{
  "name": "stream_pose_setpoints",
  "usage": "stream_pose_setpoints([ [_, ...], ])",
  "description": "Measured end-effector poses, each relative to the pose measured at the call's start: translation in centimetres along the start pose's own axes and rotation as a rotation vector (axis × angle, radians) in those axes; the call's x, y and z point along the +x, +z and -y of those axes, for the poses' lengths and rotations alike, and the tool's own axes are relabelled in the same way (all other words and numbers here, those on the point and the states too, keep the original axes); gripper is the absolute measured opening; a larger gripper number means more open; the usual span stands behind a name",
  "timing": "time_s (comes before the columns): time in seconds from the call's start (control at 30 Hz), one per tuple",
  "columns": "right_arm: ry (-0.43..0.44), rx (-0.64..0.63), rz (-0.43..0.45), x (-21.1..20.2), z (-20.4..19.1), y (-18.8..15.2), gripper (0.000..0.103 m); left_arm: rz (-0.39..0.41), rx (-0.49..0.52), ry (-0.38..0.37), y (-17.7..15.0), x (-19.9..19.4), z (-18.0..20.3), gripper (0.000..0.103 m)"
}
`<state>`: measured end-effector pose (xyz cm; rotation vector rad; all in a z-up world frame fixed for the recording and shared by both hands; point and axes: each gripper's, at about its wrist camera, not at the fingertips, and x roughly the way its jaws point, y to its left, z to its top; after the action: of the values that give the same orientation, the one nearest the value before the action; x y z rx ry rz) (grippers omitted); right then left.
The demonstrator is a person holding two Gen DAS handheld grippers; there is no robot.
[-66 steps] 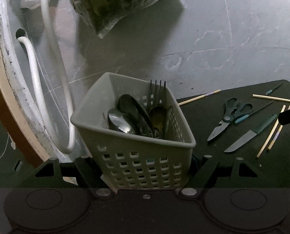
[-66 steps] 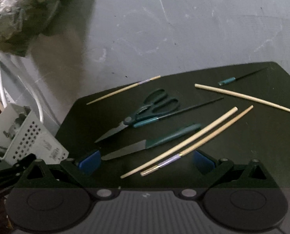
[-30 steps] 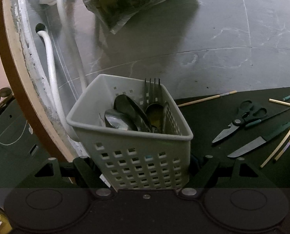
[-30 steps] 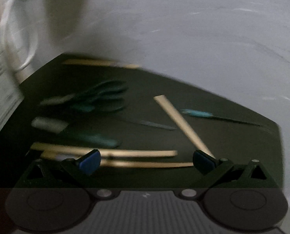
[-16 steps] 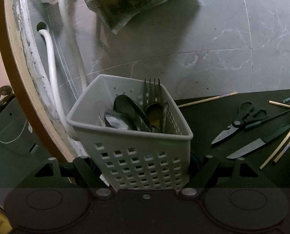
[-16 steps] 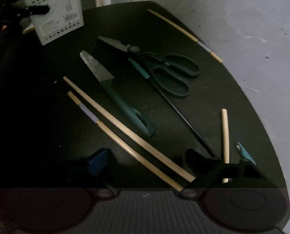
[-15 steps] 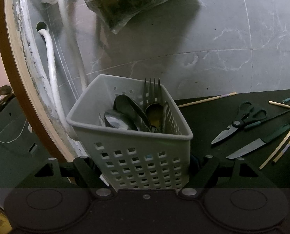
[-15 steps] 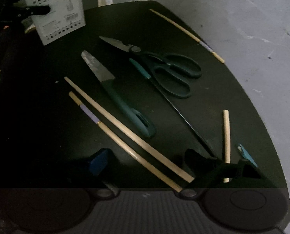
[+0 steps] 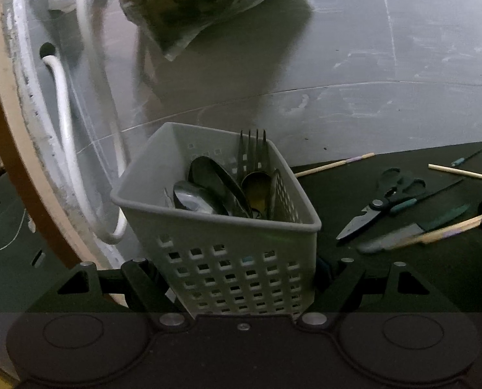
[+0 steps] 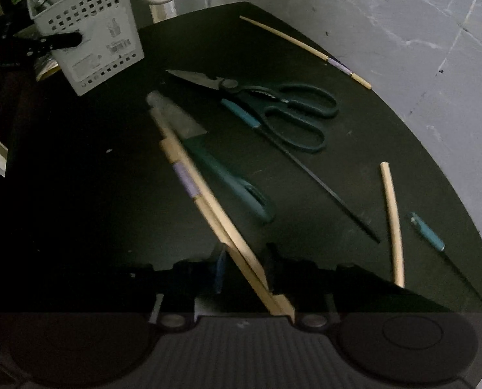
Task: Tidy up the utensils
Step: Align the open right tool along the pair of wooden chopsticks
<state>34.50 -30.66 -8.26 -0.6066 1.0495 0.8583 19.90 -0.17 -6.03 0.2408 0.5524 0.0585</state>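
Black hand-held gripper [image 10: 244, 269], blue pads, silver screws.

The left wrist view sits close behind the utensil basket [image 9: 228, 227], the right wrist view looks steeply down; both share the scissors [image 10: 273, 110].

Right gripper [image 10: 244, 267] swung from level to steeply downward over the black mat [image 10: 78, 194], jaws just closing, now pinched on the two wooden chopsticks [image 10: 208, 201], these drawn together and shifted across the blade of the teal-handled knife [image 10: 221, 168].
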Motion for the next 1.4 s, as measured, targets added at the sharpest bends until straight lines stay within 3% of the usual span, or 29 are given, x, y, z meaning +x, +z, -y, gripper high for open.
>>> stream_pose_setpoints([
  [0.2,-0.012,0.092,0.022,-0.1,-3.5,-0.2,0.016,0.015,0.03,-0.062,0.0,0.1,-0.1,0.081],
  [0.47,-0.051,0.271,0.078,0.6,-7.5,1.1,0.015,0.041,0.073,-0.144,-0.1,0.1,-0.4,0.081],
  [0.77,-0.073,0.376,0.103,1.8,-9.5,3.7,0.019,0.064,0.113,-0.209,-0.4,0.3,-1.1,0.081],
  [0.97,-0.093,0.376,0.088,2.8,-9.0,6.2,0.032,0.075,0.126,-0.244,-0.4,0.6,-1.5,0.081],
  [1.4,-0.09,0.286,-0.055,3.8,-9.1,8.8,0.03,0.085,0.123,-0.286,-0.6,0.9,-2.4,0.08],
])
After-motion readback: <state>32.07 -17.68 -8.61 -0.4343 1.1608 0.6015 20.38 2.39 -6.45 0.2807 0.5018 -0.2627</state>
